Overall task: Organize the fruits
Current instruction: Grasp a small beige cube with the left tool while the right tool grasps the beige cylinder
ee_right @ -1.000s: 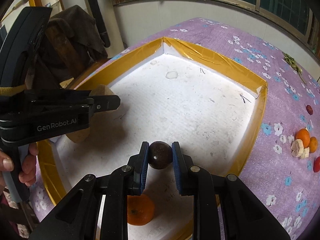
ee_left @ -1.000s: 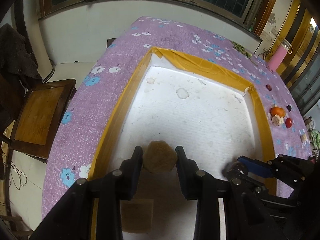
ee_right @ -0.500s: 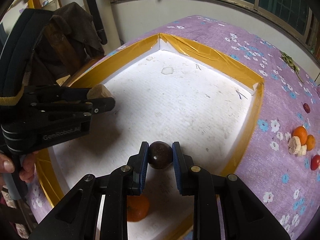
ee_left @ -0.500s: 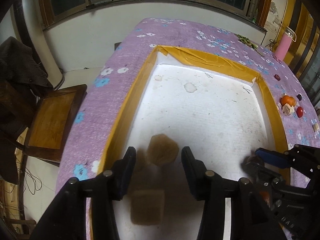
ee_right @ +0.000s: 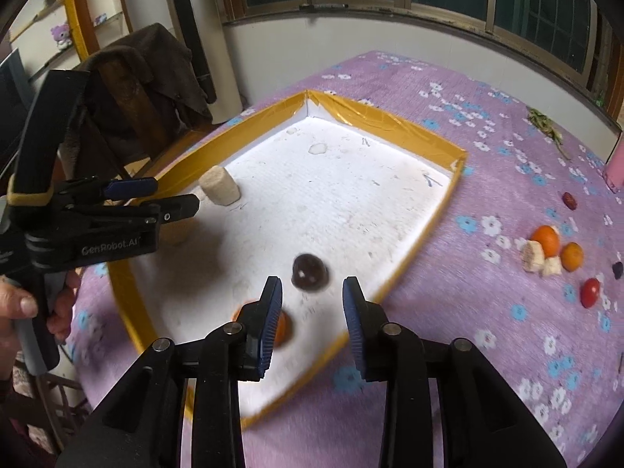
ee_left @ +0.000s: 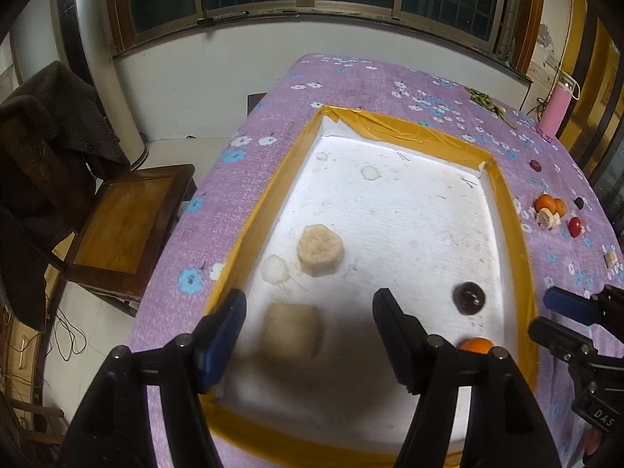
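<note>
A white tray with a yellow taped rim (ee_left: 507,210) (ee_right: 429,230) lies on the purple flowered cloth. In it lie two pale banana chunks (ee_left: 319,249) (ee_left: 290,329), a dark round fruit (ee_left: 469,298) (ee_right: 310,272) and an orange (ee_left: 474,345) (ee_right: 280,329). My left gripper (ee_left: 308,335) is open and empty above the near chunk; it also shows in the right wrist view (ee_right: 156,195). My right gripper (ee_right: 312,321) is open and empty just behind the dark fruit.
Loose fruit lies on the cloth to the right of the tray: oranges (ee_right: 548,240), banana pieces (ee_right: 534,257), a red tomato (ee_right: 589,292) and dark small fruits (ee_left: 535,165). A pink bottle (ee_left: 555,111) stands far right. A wooden chair (ee_left: 124,226) with a dark coat stands left.
Both grippers opened and drew back upward. The left let go of its banana chunk and the right let go of the dark fruit; both now lie in the tray.
</note>
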Demonstrator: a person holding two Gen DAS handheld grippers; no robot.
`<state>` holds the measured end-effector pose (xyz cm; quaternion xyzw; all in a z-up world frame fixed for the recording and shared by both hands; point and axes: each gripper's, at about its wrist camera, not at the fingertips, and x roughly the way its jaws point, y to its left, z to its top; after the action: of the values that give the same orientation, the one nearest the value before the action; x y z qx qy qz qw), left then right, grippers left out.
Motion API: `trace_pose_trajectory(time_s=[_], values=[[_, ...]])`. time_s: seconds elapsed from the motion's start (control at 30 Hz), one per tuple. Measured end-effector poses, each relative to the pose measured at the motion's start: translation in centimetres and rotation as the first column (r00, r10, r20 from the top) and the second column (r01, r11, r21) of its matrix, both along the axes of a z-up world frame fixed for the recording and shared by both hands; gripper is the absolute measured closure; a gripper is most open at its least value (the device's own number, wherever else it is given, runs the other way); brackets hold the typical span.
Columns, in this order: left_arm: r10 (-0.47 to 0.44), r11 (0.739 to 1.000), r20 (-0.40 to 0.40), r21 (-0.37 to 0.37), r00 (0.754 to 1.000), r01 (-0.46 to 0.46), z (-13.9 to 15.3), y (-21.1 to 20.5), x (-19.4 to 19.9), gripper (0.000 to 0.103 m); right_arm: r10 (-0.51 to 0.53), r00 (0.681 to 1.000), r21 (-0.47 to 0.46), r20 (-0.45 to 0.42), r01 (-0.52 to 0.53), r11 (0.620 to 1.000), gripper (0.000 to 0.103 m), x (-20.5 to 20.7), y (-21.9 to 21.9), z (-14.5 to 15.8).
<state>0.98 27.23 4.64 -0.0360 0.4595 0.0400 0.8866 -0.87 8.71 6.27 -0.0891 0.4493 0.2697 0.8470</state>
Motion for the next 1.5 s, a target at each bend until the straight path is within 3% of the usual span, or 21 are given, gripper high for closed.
trace_pose_trajectory(time_s=[0.3,0.53,0.67,0.87,1.0,1.17,1.33,1.5], values=[[-0.029,0.999,0.018,-0.021,0.999,0.029,1.7,-4.7,0.1,0.024,-0.102,0.994,-0.015,-0.030,0.101,0.995,0.071,-1.4,-7.1,-0.7],[-0.122,0.992,0.022,-0.021,0.992,0.122,2.6,-11.5,1.1,0.012,-0.267,0.961,0.003,-0.067,0.268,0.964,0.070,-1.0,-15.1,-1.6],[-0.188,0.982,0.015,0.000,0.982,0.188,2.7,-15.7,1.7,0.011,-0.412,0.910,0.001,-0.045,0.412,0.911,0.069,0.0,-21.8,-1.2],[-0.284,0.958,-0.008,0.052,0.959,0.284,2.5,-21.1,2.6,0.011,-0.648,0.761,-0.049,0.030,0.649,0.759,0.065,2.4,-33.2,-1.0],[-0.314,0.948,-0.027,0.056,0.949,0.315,2.1,-23.5,3.9,0.011,-0.728,0.685,-0.028,0.012,0.728,0.685,0.048,3.8,-37.9,-1.8],[-0.319,0.946,-0.050,0.037,0.946,0.321,1.5,-25.7,6.5,0.011,-0.747,0.665,-0.042,-0.011,0.746,0.664,0.046,5.9,-39.9,-3.4],[-0.320,0.947,-0.074,0.007,0.945,0.321,0.3,-27.5,9.4,0.011,-0.731,0.679,0.002,-0.066,0.733,0.680,0.047,6.9,-40.6,-4.6],[-0.317,0.948,-0.094,-0.002,0.944,0.318,-1.2,-28.1,11.7,0.013,-0.705,0.707,0.029,-0.051,0.707,0.707,0.070,7.3,-40.5,-4.6]])
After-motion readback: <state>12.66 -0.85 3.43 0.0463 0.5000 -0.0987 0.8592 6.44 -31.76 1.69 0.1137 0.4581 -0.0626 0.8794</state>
